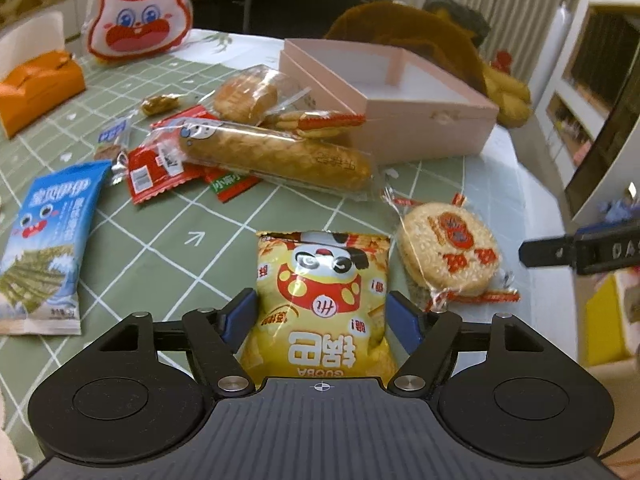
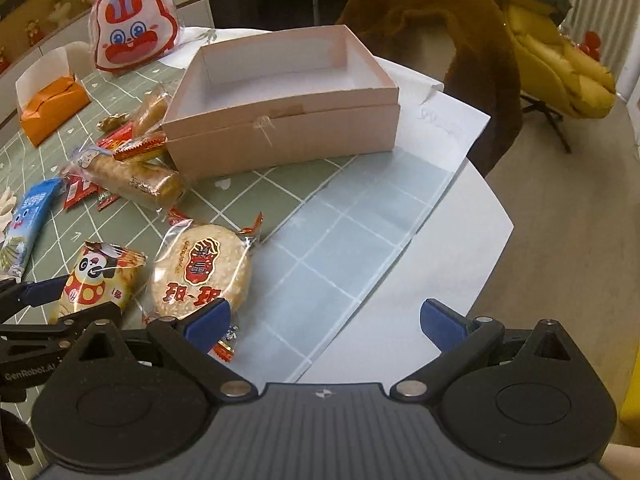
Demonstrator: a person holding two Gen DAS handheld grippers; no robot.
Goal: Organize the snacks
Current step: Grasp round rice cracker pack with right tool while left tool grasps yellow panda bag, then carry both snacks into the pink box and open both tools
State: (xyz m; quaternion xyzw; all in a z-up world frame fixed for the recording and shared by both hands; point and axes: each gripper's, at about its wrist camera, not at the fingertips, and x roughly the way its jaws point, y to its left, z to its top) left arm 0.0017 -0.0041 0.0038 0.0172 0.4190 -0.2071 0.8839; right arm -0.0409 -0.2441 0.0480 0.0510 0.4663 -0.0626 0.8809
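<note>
Nearest, left gripper (image 1: 322,314) pinching yellow guoba bag (image 1: 324,300) across its lower half: light, puffy, crackly, probably crushable, so squeeze gently. Right gripper (image 2: 324,320) spread, holding nothing. Farther back, empty pink box (image 2: 280,120).

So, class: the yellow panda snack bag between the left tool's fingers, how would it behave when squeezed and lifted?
The yellow panda snack bag looks puffed with air, so it probably gives under the left tool and weighs little. Its glossy film may slip. The printed crisps suggest brittle contents, so a hard squeeze could crush them.
</note>
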